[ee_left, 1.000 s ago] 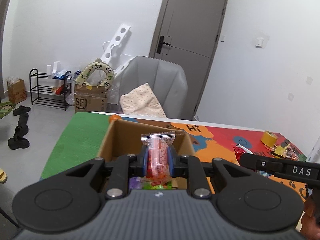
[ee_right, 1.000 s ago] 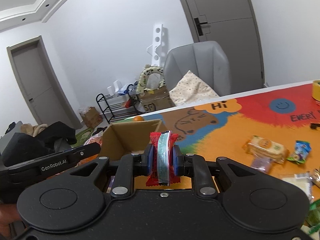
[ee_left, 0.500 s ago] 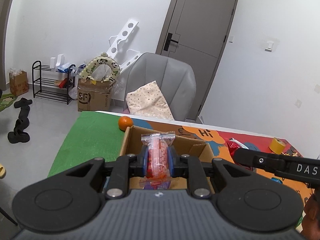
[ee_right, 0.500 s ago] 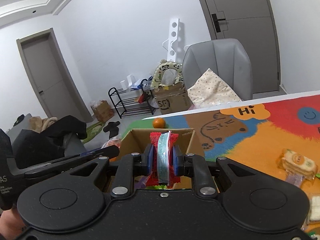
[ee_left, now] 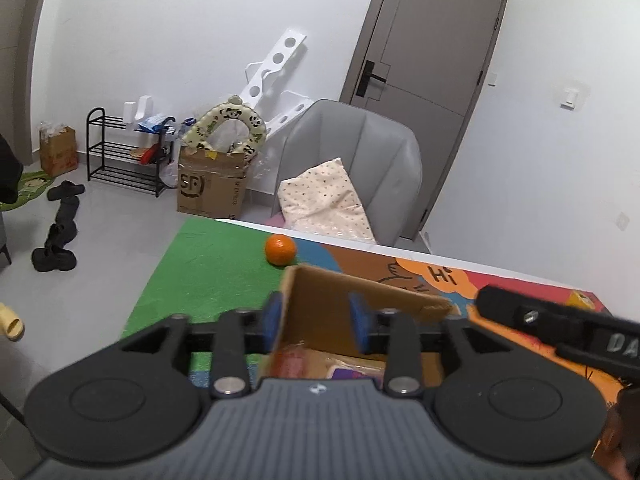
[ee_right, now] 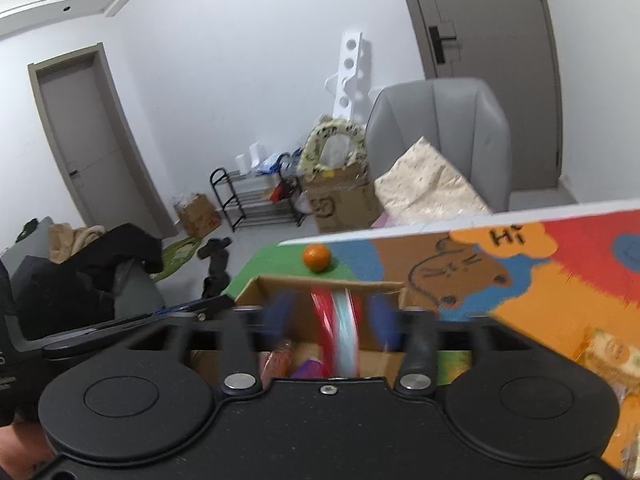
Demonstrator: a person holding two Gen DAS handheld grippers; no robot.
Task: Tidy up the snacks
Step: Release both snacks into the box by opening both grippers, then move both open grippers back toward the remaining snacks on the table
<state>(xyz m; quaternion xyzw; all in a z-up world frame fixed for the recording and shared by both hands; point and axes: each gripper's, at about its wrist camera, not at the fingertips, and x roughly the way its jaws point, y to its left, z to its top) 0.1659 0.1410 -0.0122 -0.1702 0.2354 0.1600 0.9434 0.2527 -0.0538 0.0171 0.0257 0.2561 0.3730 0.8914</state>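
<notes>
An open cardboard box [ee_left: 320, 304] stands on the colourful table mat and holds several snack packets. My left gripper [ee_left: 316, 318] is open and empty above the box's left wall; the clear packet of red snack [ee_left: 289, 361] it held lies inside the box. My right gripper [ee_right: 334, 316] is open over the box [ee_right: 280, 292], its blue pads blurred. The red and blue packet [ee_right: 336, 330] is between the pads, blurred, dropping into the box.
An orange [ee_left: 280, 250] sits on the green part of the mat behind the box. More snack packets [ee_right: 608, 354] lie on the mat to the right. A grey chair [ee_left: 352, 160] with a cushion stands beyond the table. The right gripper's body [ee_left: 560, 324] reaches in at right.
Both grippers have opened over the box. The left one's clear packet has fallen into the box; the right one's red and blue packet is falling free. Both moved forward over the box.
</notes>
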